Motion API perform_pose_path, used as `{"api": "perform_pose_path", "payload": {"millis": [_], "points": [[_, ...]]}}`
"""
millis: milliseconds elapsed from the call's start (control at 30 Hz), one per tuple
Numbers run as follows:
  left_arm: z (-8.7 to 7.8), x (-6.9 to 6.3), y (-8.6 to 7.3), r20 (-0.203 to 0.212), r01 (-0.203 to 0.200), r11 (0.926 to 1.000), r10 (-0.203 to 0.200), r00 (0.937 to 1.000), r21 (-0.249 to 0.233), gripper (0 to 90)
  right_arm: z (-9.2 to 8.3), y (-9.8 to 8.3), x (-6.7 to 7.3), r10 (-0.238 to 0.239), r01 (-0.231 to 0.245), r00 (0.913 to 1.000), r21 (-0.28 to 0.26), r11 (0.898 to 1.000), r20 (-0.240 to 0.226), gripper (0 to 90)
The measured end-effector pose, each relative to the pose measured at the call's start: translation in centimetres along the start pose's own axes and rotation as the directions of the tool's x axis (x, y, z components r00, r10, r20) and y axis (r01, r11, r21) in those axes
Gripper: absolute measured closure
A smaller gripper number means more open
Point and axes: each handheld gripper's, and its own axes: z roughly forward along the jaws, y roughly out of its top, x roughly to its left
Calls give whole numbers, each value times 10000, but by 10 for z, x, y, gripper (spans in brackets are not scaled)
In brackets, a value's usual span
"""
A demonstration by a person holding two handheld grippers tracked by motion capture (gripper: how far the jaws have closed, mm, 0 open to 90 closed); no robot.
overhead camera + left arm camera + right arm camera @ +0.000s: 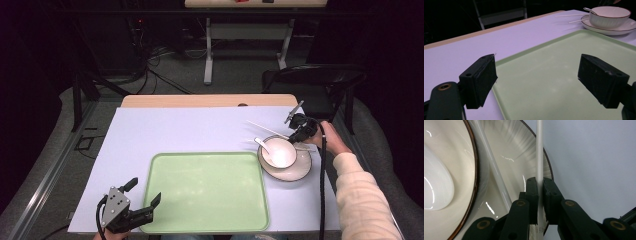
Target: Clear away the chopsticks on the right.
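A white chopstick [539,150] runs between the pads of my right gripper [540,187], which is shut on it above the rim of a brown-edged white plate [514,152]. A second chopstick [491,162] lies slanted across that plate, beside the white bowl [449,157] holding a white spoon [434,187]. In the high view the right gripper [296,135] sits at the far right edge of the bowl [276,152] and plate [300,170]. My left gripper [145,191] stands open with nothing between its fingers, at the near left corner of the green tray [207,192].
A lilac cover [190,130] lies over the table. The tray [564,50] has nothing on it; bowl [609,15] and plate [609,30] stand just past its far right corner. A black chair [315,80] stands behind the table's right end.
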Motion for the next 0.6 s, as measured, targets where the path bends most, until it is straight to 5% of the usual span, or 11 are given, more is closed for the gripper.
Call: {"api": "perform_pose_path", "payload": {"millis": [567,600], "points": [[0,0,0,-14,-6,10000,6,10000,19,153,-41,3,11,335,-253,9952,-881,9958,925,838],[0,0,0,12,-5,10000,5,10000,15,154,-44,3,14,629,-542,9933,-892,9945,973,838]]}}
